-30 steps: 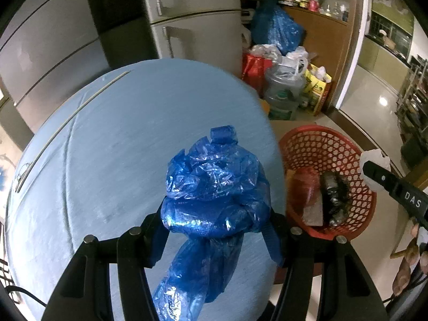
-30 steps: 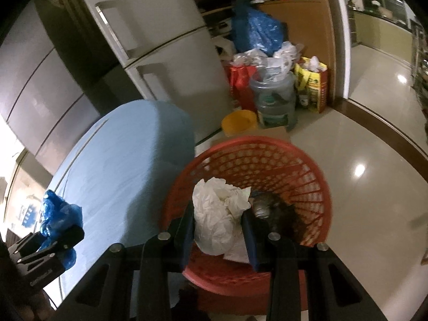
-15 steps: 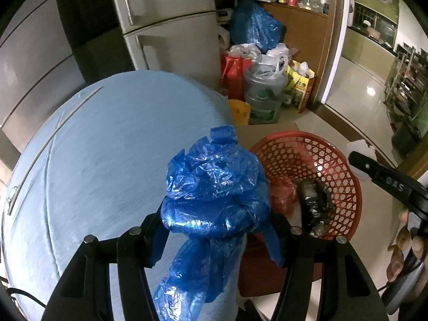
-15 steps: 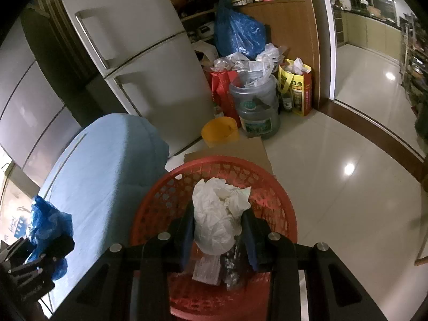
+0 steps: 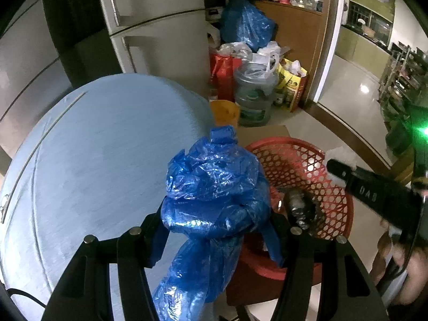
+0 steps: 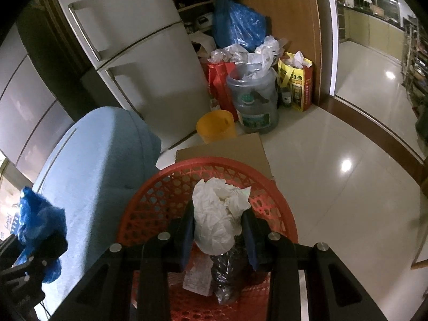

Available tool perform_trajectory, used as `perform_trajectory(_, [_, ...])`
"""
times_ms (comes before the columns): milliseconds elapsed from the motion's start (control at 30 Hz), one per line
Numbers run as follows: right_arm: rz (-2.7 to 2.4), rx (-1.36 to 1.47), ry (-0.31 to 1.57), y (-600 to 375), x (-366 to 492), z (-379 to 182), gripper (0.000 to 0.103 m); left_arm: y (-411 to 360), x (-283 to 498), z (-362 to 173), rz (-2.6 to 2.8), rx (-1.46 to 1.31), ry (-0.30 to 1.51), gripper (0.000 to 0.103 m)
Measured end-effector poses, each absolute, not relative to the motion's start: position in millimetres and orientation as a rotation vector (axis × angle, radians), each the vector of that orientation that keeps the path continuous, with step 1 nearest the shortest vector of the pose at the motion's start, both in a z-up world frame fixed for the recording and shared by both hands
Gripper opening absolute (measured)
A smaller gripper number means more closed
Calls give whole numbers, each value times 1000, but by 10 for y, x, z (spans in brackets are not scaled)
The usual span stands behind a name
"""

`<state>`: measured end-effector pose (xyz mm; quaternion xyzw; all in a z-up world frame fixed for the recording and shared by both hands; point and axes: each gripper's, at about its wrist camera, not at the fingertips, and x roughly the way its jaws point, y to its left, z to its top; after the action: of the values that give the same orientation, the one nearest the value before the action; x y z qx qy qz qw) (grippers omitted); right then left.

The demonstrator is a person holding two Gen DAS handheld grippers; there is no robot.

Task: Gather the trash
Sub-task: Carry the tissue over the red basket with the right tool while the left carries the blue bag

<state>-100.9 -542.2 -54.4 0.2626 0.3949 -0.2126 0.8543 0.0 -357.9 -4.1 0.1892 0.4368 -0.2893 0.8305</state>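
Both grippers loaded: right gripper (image 6: 218,230) pinches white crumpled paper (image 6: 218,216) right above the red basket (image 6: 149,195); left gripper (image 5: 214,230), clamping its blue plastic bag (image 5: 214,187), sits beside it.

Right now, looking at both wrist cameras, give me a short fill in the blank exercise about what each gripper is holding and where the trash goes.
1. The left gripper is shut on a crumpled plastic bag coloured ____.
2. The right gripper holds a wad of white paper above the ____ basket.
3. The left gripper's bag hangs mostly over the light blue ____, beside the basket.

Missing words: blue; red; table
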Motion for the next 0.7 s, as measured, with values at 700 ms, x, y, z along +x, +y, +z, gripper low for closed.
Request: perform_trajectory(700, [-469, 566, 887, -5572, -907, -724, 63, -3839, 21, -117, -650, 415, 942, 63])
